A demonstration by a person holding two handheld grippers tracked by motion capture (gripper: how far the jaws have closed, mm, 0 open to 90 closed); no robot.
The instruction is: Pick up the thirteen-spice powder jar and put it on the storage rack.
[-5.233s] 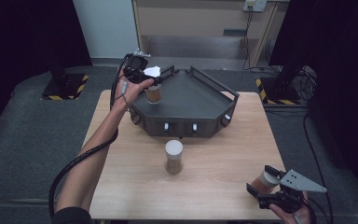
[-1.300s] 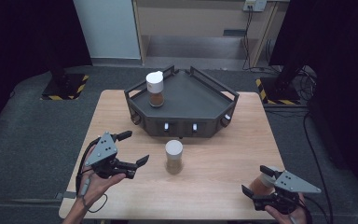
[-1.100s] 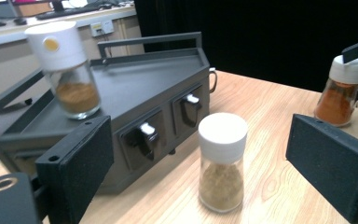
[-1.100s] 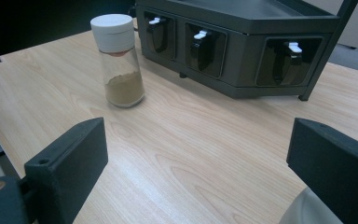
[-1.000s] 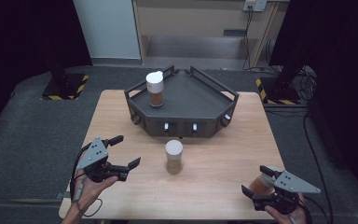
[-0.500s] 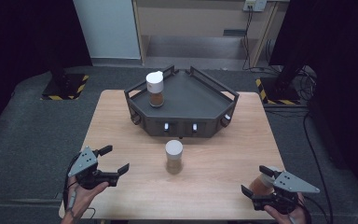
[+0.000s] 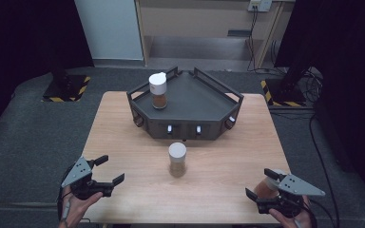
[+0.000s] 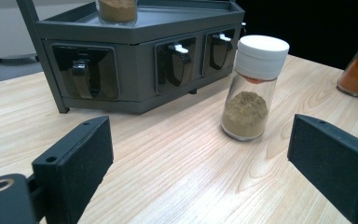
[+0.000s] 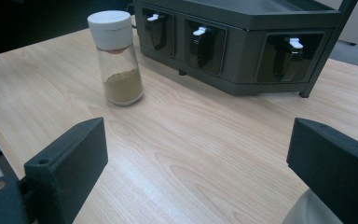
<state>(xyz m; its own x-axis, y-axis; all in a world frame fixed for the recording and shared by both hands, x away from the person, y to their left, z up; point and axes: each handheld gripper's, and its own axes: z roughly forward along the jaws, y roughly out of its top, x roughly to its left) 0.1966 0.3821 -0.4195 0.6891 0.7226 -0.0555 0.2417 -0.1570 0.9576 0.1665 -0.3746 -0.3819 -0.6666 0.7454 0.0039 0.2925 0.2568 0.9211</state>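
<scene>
moved: left gripper [image 7: 105,172] was up at the rack placing a jar five seconds back, now pulled back to the near left table edge, low over the wood; right gripper [image 7: 261,184] same spot as before
left gripper state: jaws spread wide, nothing between them; middle jar sits ahead in the left gripper view, well clear of the pads
right gripper state: jaws apart too; a white cap peeks under the right jaw in the right gripper view, pads not pressing it as far as I can tell
near jar: orange-spice jar [image 7: 268,186] at the near right corner of the table [image 7: 123,142], right by the right gripper, not lifted
middle jar: tan-powder jar [image 7: 177,159], white cap, upright mid-table, just in front of the rack, untouched
far: dark corner rack [image 7: 190,126] with three drawer pulls; brown-spice jar [image 7: 158,90] stands upright on its top tray, left side
done: one jar of three shelved
left: two jars to go on the rack, likely tan-powder jar next
</scene>
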